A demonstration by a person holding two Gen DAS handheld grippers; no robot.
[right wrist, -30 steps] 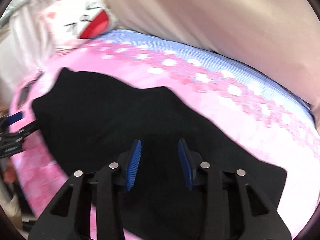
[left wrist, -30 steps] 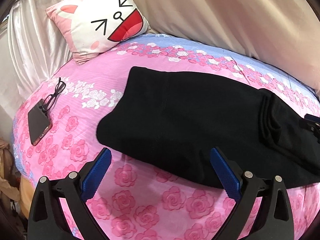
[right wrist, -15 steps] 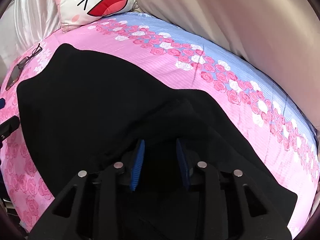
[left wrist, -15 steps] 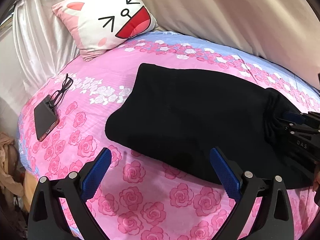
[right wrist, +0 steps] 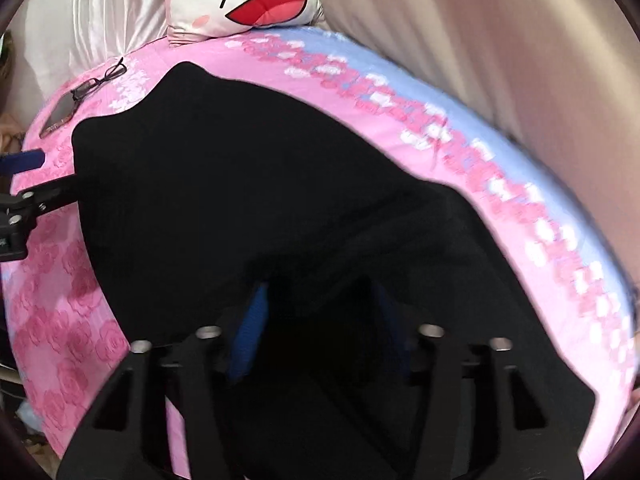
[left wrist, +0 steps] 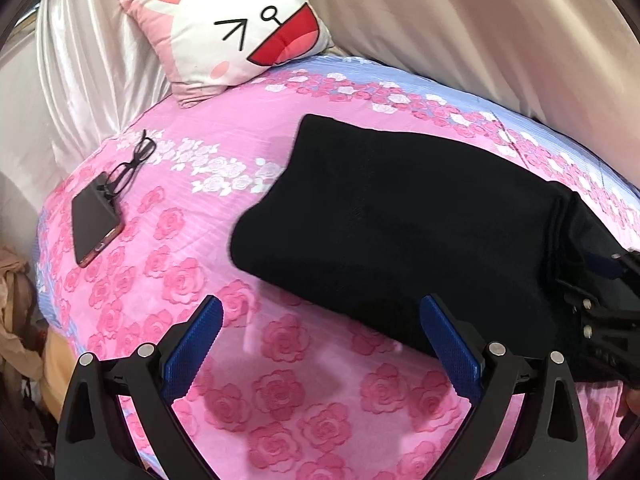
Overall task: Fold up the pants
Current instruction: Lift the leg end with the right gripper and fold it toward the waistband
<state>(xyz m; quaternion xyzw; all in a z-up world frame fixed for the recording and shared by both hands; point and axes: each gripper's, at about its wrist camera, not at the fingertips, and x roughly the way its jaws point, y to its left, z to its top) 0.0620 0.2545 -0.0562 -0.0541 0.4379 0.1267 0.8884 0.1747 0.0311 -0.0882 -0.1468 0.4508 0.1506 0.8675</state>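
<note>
Two grippers frame the black pants (left wrist: 400, 224), which lie folded across the middle of the pink rose-print bedspread (left wrist: 304, 400). At the bottom of the left wrist view, the left gripper (left wrist: 320, 340) hangs with jaws spread wide, empty, just short of the fabric's near edge. At the bottom of the right wrist view, the right gripper (right wrist: 320, 320) has dark cloth bunched between its blue pads; whether it grips cannot be told. A phone (left wrist: 94, 224) and glasses (left wrist: 130, 166) lie at left, a cat pillow (left wrist: 236, 28) at upper left.

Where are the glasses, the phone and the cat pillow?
glasses (left wrist: 130, 164): left wrist view, on the dark frame near the lenses.
phone (left wrist: 95, 222): left wrist view, on the middle of its dark screen.
cat pillow (left wrist: 240, 26): left wrist view, on the white face beside the eye mark.
</note>
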